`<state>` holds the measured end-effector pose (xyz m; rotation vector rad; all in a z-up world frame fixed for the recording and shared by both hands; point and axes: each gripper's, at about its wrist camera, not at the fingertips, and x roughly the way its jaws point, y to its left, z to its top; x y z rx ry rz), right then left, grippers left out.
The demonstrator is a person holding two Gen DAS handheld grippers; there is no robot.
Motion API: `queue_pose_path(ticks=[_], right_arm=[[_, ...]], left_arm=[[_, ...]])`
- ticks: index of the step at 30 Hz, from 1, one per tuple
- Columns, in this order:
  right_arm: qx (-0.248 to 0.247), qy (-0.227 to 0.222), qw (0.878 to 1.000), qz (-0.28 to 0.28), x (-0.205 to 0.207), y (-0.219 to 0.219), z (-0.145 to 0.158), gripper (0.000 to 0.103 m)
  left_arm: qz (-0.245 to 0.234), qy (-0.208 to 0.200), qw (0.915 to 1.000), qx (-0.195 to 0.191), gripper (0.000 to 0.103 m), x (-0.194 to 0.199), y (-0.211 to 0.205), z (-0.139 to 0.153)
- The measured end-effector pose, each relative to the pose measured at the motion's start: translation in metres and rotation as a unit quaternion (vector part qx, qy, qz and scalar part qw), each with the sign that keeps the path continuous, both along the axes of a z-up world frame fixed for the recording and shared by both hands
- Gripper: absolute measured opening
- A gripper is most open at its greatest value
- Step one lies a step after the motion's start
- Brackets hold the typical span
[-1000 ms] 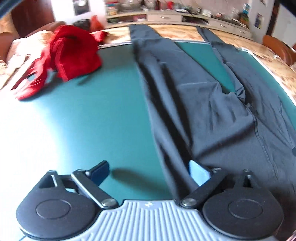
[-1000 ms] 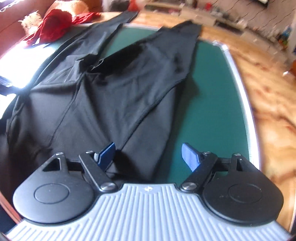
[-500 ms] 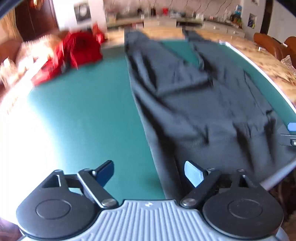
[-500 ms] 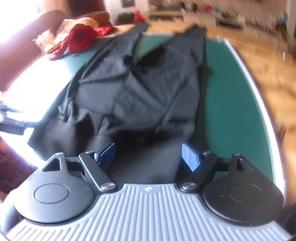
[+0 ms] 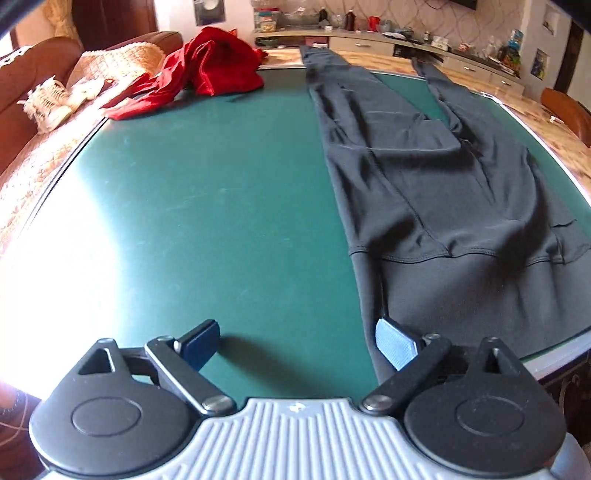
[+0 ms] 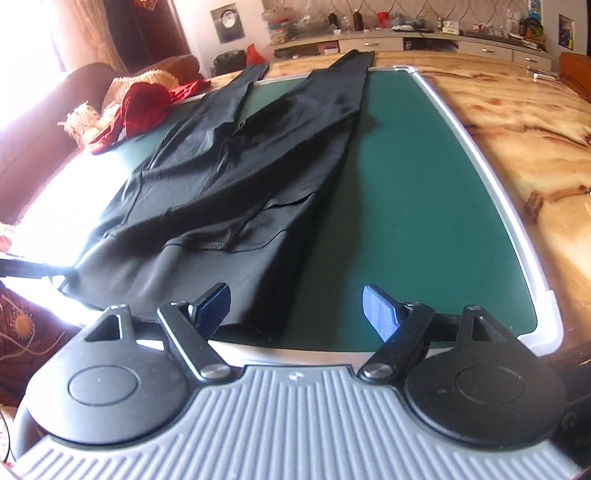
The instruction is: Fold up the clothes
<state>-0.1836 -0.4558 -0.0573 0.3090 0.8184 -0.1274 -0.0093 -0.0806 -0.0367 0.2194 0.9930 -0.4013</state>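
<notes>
Black leggings (image 5: 436,192) lie flat on the green mat (image 5: 207,206), waistband at the near edge, both legs stretching away. They also show in the right wrist view (image 6: 236,177). My left gripper (image 5: 295,343) is open and empty at the mat's near edge, its right finger by the waistband's left corner. My right gripper (image 6: 295,306) is open and empty at the near edge, its left finger just over the waistband's right corner. A crumpled red garment (image 5: 207,70) lies at the far left of the mat, also seen from the right wrist (image 6: 140,107).
The mat lies on a marble-patterned table (image 6: 517,129) that extends to the right. A brown sofa with a cream knitted throw (image 5: 118,62) stands to the left. A cluttered counter (image 5: 369,33) runs along the back wall.
Both grippers have pulled back toward the near edge of the mat and stayed open. The leggings have slid nearer and now lie smoother, with the waistband at the edge.
</notes>
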Motion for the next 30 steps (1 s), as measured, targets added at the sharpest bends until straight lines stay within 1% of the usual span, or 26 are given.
queue_pose_path(ticks=[2, 5, 6, 8, 11, 12, 14, 17, 20, 21, 22, 24, 26, 27, 28, 29, 30], right_arm=[[0.002, -0.001, 1.0, 0.006, 0.003, 0.003, -0.002, 0.087], [0.005, -0.005, 1.0, 0.005, 0.006, 0.011, -0.002, 0.087], [-0.001, -0.006, 1.0, 0.001, 0.007, 0.014, -0.001, 0.087], [-0.034, -0.003, 0.999, -0.018, 0.012, 0.021, 0.001, 0.087], [-0.098, 0.028, 0.994, -0.04, 0.022, 0.025, -0.004, 0.087], [-0.105, 0.037, 0.993, -0.039, 0.023, 0.025, -0.007, 0.087], [-0.107, 0.047, 0.992, -0.038, 0.021, 0.023, -0.013, 0.087], [-0.106, 0.046, 0.992, -0.044, 0.017, 0.022, -0.014, 0.087], [-0.115, 0.054, 0.991, -0.045, 0.019, 0.024, -0.013, 0.087], [-0.12, 0.061, 0.99, -0.047, 0.021, 0.026, -0.011, 0.087], [-0.125, 0.06, 0.989, -0.046, 0.023, 0.028, -0.008, 0.087], [-0.133, 0.051, 0.989, -0.044, 0.027, 0.033, 0.002, 0.087], [-0.123, 0.02, 0.992, -0.023, 0.034, 0.041, 0.014, 0.087], [-0.121, 0.008, 0.993, -0.01, 0.042, 0.048, 0.018, 0.087], [-0.12, 0.001, 0.993, 0.007, 0.051, 0.054, 0.018, 0.087], [-0.118, -0.005, 0.993, 0.025, 0.062, 0.06, 0.017, 0.087], [-0.117, -0.001, 0.992, 0.04, 0.071, 0.064, 0.013, 0.087]], left_arm=[[-0.005, -0.004, 0.9999, -0.009, 0.095, -0.002, -0.003, 0.001], [-0.008, -0.009, 0.9999, -0.002, 0.095, -0.004, -0.009, -0.001], [-0.011, -0.009, 0.9999, -0.002, 0.095, -0.005, -0.009, -0.002], [-0.016, -0.011, 0.9998, -0.005, 0.095, -0.009, -0.01, -0.003], [-0.016, -0.016, 0.9997, -0.005, 0.098, -0.01, -0.009, -0.007], [-0.015, -0.018, 0.9997, -0.006, 0.098, -0.011, -0.008, -0.008], [-0.013, -0.021, 0.9997, -0.007, 0.099, -0.013, -0.006, -0.008], [-0.017, -0.027, 0.9995, -0.009, 0.099, -0.017, -0.005, -0.009], [-0.019, -0.025, 0.9995, -0.009, 0.099, -0.017, -0.003, -0.009], [-0.015, -0.023, 0.9996, -0.007, 0.097, -0.017, -0.003, -0.007], [-0.013, -0.024, 0.9996, -0.009, 0.095, -0.017, -0.003, -0.005], [-0.015, -0.043, 0.9988, -0.017, 0.095, -0.016, -0.005, 0.004], [-0.017, -0.071, 0.9969, -0.029, 0.095, -0.012, -0.012, 0.015], [-0.021, -0.075, 0.9961, -0.042, 0.096, -0.007, -0.016, 0.019], [-0.025, -0.078, 0.9951, -0.056, 0.096, -0.001, -0.021, 0.023], [-0.035, -0.071, 0.9949, -0.062, 0.096, 0.003, -0.027, 0.022], [-0.047, -0.063, 0.9946, -0.067, 0.096, 0.008, -0.034, 0.02]])
